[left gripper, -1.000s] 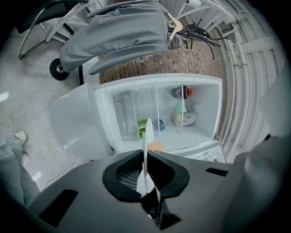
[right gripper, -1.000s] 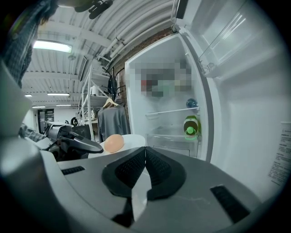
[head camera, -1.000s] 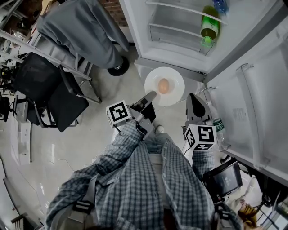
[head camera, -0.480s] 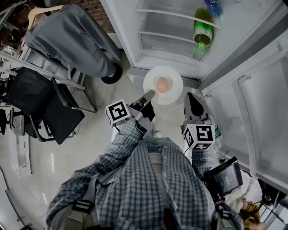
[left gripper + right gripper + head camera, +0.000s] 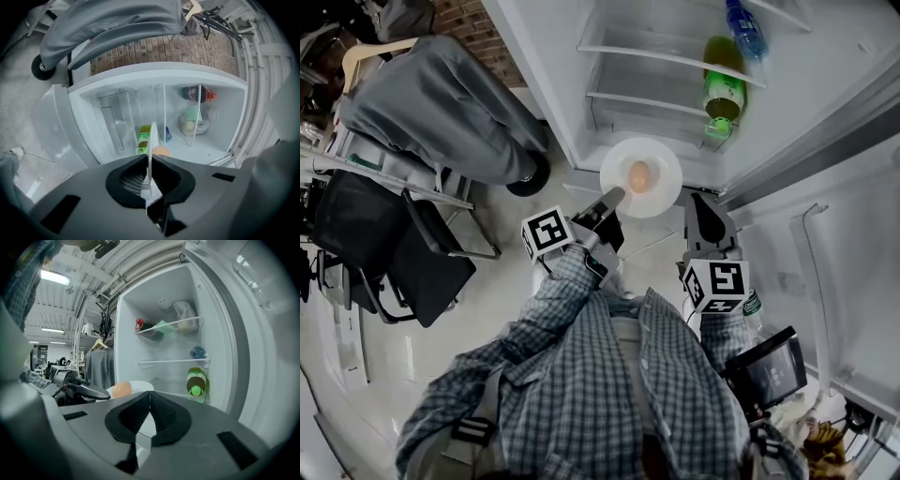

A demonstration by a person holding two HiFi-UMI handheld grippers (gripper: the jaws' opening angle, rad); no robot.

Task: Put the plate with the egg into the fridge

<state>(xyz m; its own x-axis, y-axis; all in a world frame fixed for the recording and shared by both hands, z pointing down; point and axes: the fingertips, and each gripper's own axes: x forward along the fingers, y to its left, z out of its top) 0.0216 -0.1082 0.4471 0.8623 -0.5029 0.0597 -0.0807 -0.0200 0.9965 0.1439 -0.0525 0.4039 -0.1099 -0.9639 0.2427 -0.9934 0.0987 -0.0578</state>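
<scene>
A white plate carries a brown egg and hangs just in front of the open fridge. My left gripper is shut on the plate's near-left rim. In the left gripper view the plate stands edge-on between the jaws of the left gripper, with the egg just right of it. My right gripper sits beside the plate's right edge, shut and holding nothing. The right gripper view shows the plate and egg left of the closed right gripper.
Inside the fridge, a green bottle and a blue bottle stand by the shelves. The open fridge door stands at the right. A chair draped in grey cloth and a black chair are on the left.
The plate with the egg has moved closer to the fridge opening, carried by my left gripper. Both grippers kept their hold and spacing.
</scene>
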